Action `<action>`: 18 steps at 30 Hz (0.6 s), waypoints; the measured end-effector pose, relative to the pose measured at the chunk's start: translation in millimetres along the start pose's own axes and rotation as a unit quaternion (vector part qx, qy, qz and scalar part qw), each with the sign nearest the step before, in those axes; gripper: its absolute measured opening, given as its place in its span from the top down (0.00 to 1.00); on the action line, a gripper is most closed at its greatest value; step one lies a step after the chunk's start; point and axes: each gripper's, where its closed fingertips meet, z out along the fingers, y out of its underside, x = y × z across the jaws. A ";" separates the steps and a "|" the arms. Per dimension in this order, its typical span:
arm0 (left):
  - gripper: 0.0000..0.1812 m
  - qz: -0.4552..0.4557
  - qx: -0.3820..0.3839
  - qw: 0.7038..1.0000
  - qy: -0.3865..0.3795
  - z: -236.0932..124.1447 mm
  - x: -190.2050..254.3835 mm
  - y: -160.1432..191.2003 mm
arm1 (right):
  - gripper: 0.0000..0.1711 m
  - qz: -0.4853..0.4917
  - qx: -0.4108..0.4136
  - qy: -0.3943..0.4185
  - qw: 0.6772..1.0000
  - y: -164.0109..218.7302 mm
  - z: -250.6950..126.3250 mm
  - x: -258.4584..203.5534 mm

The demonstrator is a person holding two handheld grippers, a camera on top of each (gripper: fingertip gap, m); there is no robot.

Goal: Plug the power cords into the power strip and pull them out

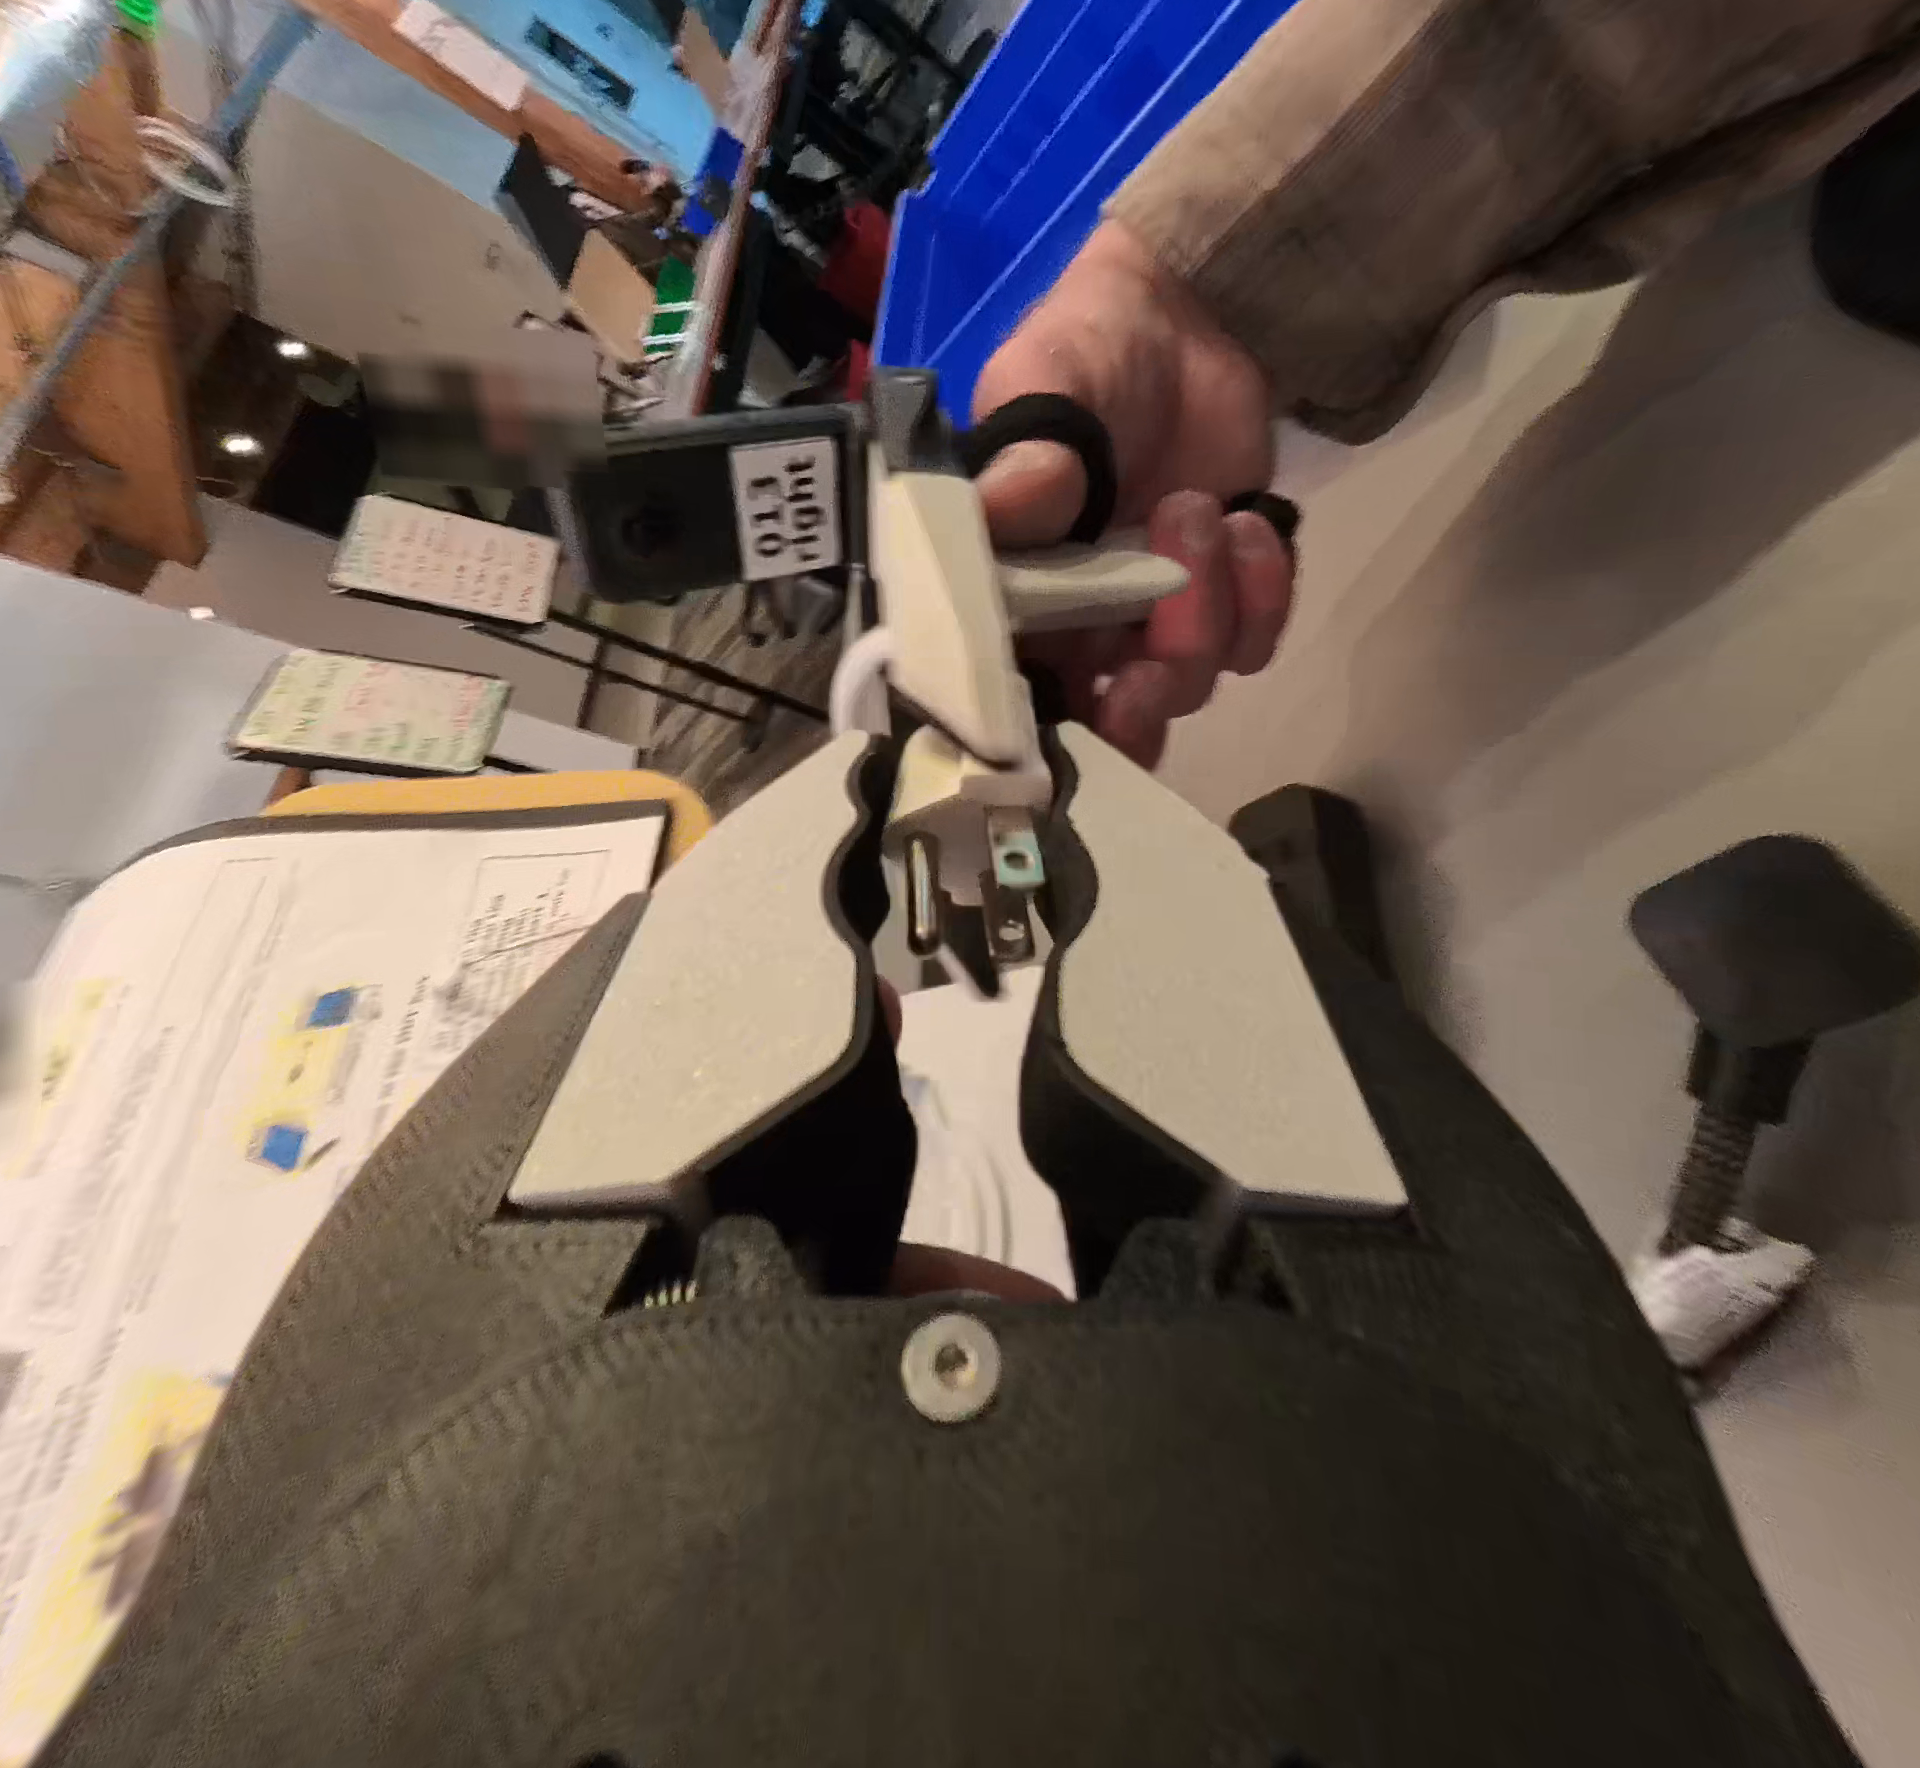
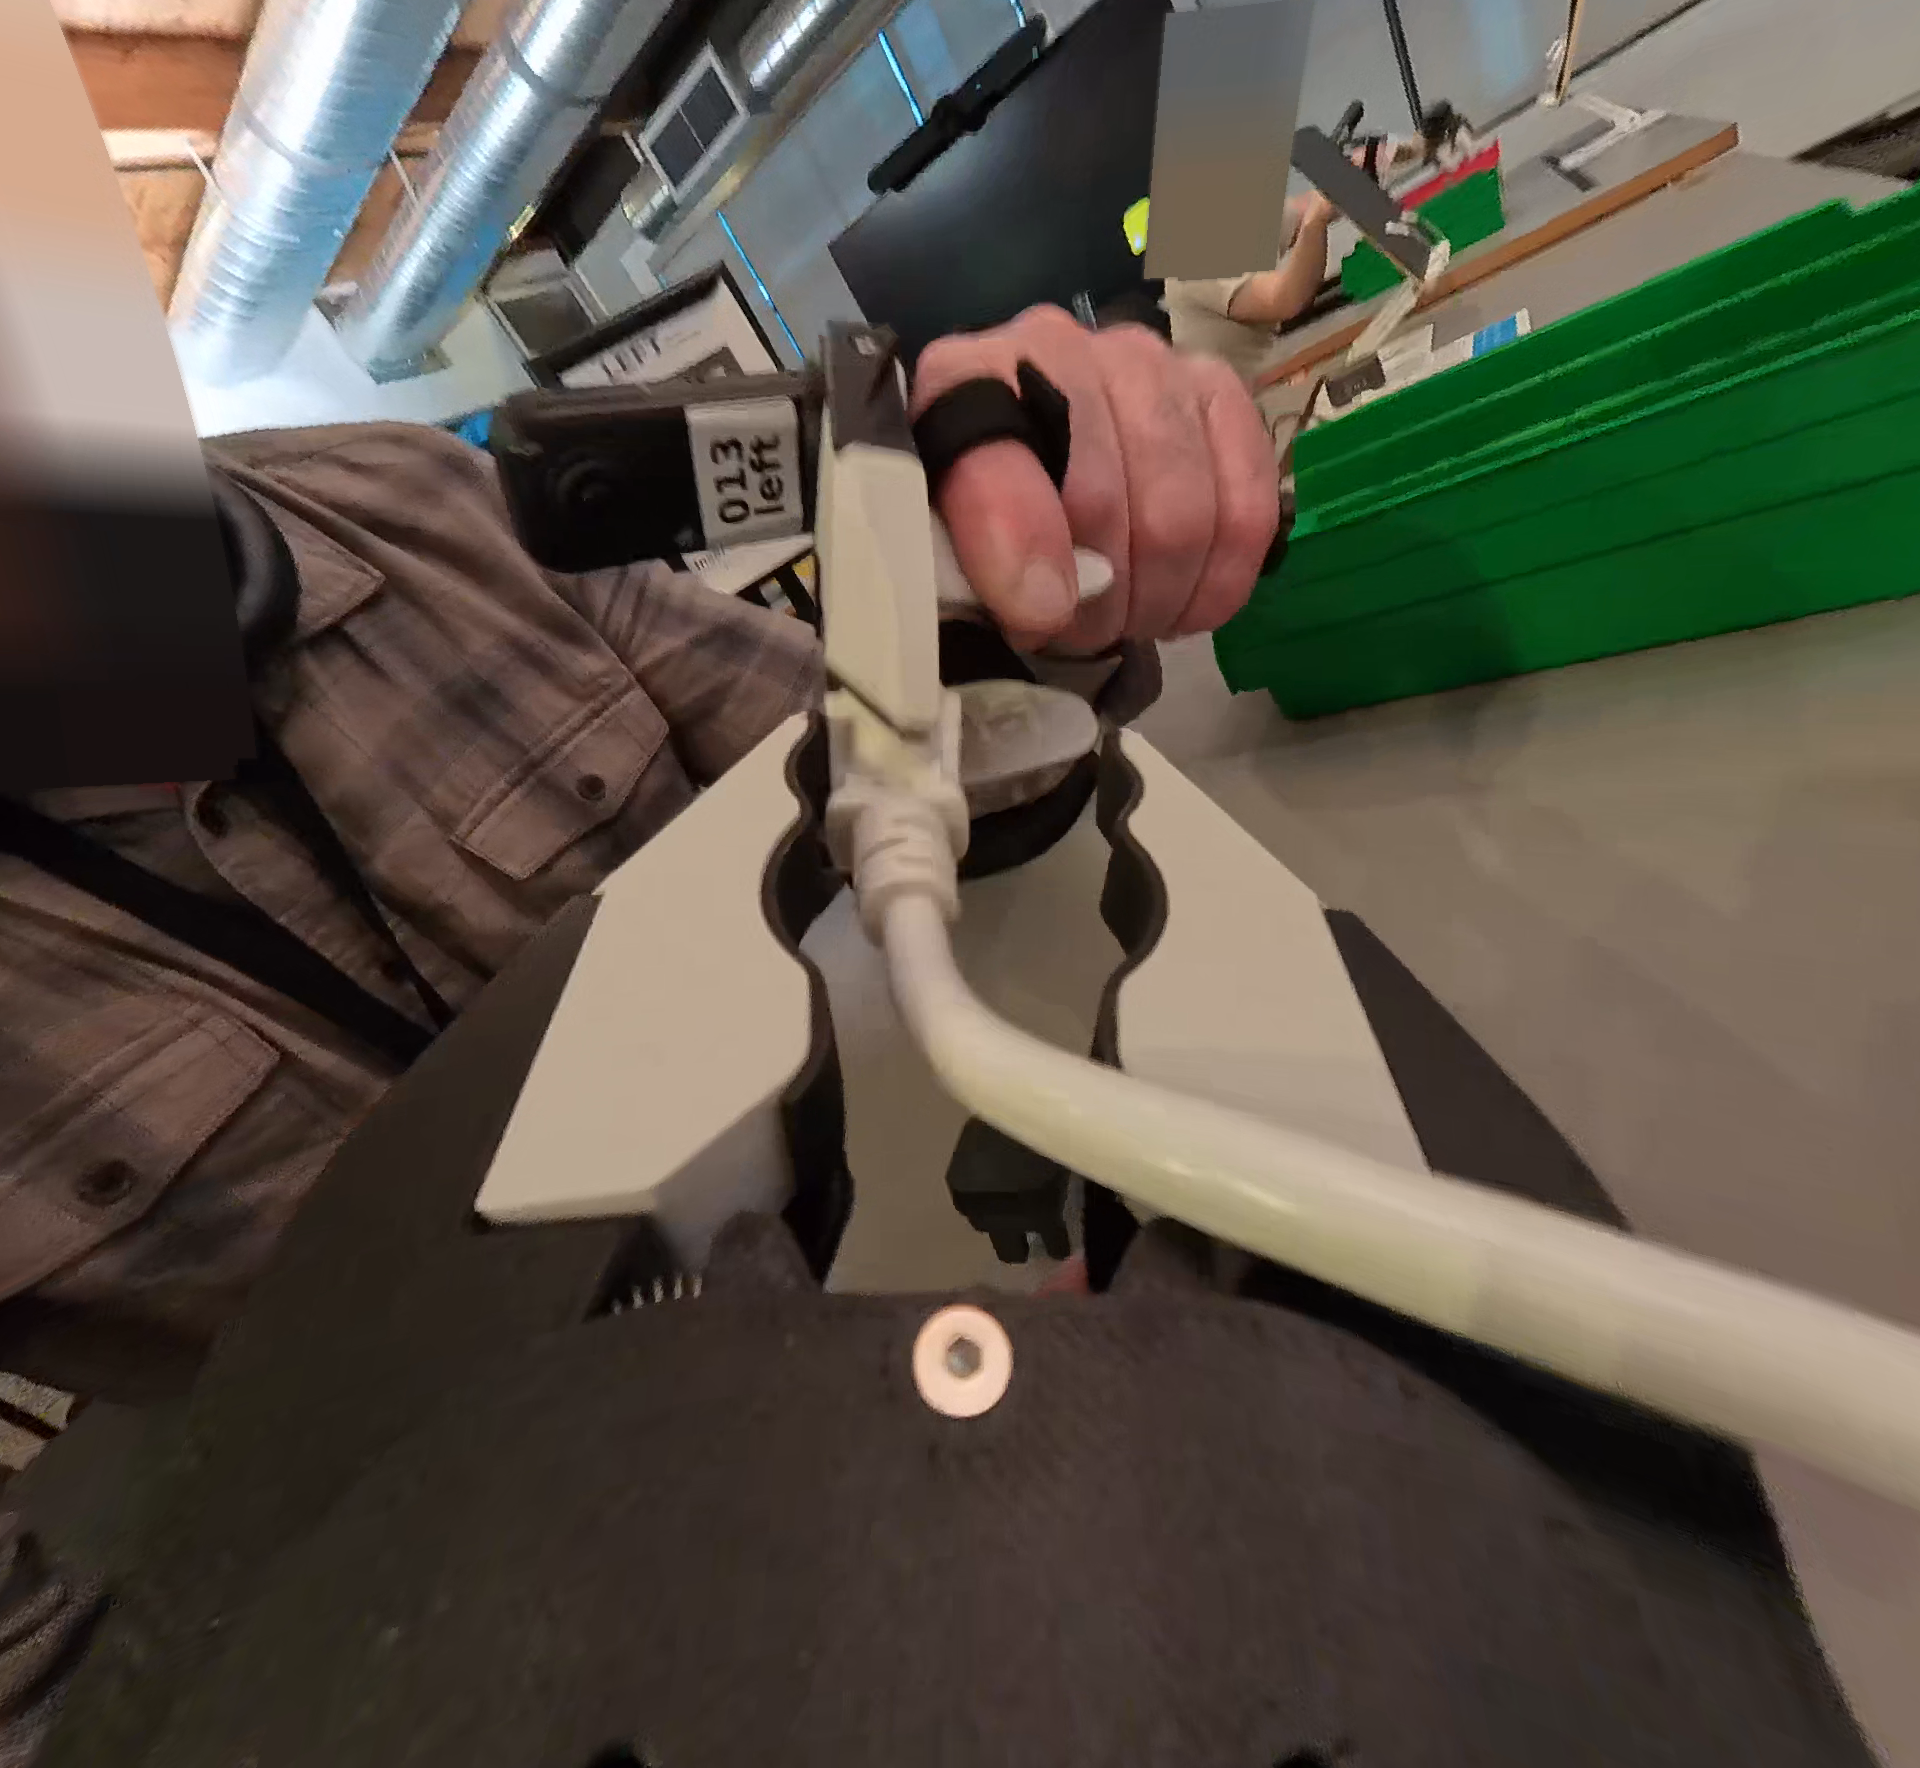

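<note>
A white three-prong plug point(image 1: 961, 845) hangs in the air between my two grippers, prongs facing the left wrist camera. My left gripper point(image 1: 961, 762) has its fingertips close against the plug's sides and looks shut on it. In the right wrist view the plug point(image 2: 899, 762) sits just past my right gripper point(image 2: 966, 752), whose jaws stand wide apart. The white cord point(image 2: 1195, 1147) runs back between them and off to the lower right. Each gripper shows edge-on in the other's view, tip at the plug. No power strip is in view.
Blue bins point(image 1: 1122, 56) stand behind the right hand and green bins point(image 2: 1610, 471) behind the left hand, on a grey table point(image 2: 1558, 887). Printed sheets point(image 1: 260, 1043) lie lower left. A black clamp knob point(image 1: 1777, 939) stands at the right. A small black part point(image 2: 1003, 1193) lies under the cord. My left and right fingertips are right by each other.
</note>
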 end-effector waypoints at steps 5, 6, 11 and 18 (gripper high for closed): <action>0.86 0.011 -0.004 1.000 -0.020 -2.0 -6.4 0.1 | 0.77 -0.022 0.017 -0.018 0.999 -2.7 7.4 -6.2; 0.86 0.008 0.005 1.000 -0.023 -3.2 -8.0 -2.5 | 0.80 -0.025 0.028 -0.027 0.999 -7.0 7.5 -10.8; 0.86 0.015 0.017 1.000 -0.016 -1.5 -2.9 -6.6 | 0.86 -0.025 0.044 -0.067 0.996 -7.5 5.5 -20.6; 0.86 -0.001 0.027 0.999 -0.017 -4.1 -7.2 -4.4 | 0.86 -0.067 0.029 -0.024 0.997 -11.3 8.3 -16.7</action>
